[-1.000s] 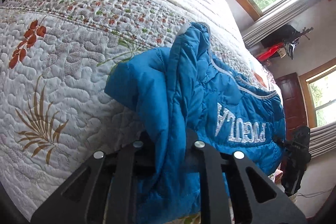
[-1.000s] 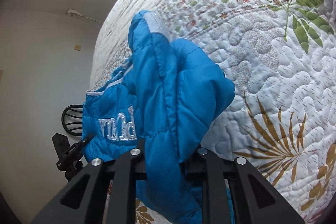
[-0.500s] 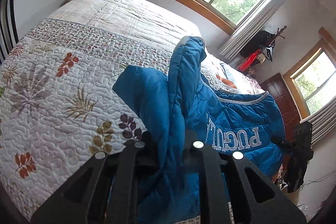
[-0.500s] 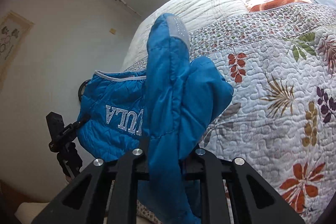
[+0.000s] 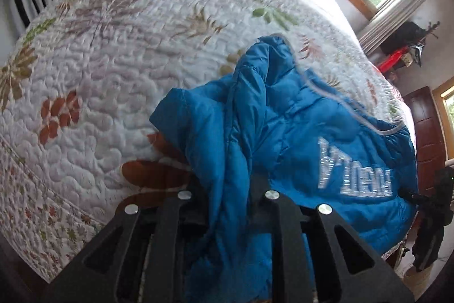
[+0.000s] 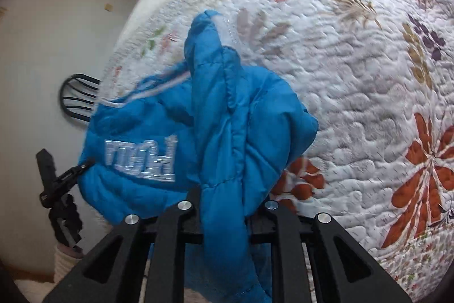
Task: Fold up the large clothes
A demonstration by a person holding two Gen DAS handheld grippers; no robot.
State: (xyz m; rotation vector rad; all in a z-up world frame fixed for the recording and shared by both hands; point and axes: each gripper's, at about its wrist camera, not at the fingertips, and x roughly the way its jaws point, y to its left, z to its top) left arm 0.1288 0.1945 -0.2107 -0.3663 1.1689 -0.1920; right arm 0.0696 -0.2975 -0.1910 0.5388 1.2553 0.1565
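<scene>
Carried blue jacket [image 5: 298, 132] out over bed [image 5: 127, 61]; left gripper [image 5: 227, 189] and right gripper [image 6: 224, 203] fingers easing open, fabric still pinched between both. I judge lay-down next.

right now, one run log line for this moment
left gripper: shut on blue jacket | right gripper: shut on jacket | both jaws easing | over quilt

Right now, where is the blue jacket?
The blue jacket hangs between both grippers, over the quilted bed: right of centre in the left wrist view, left of centre in the right.
</scene>
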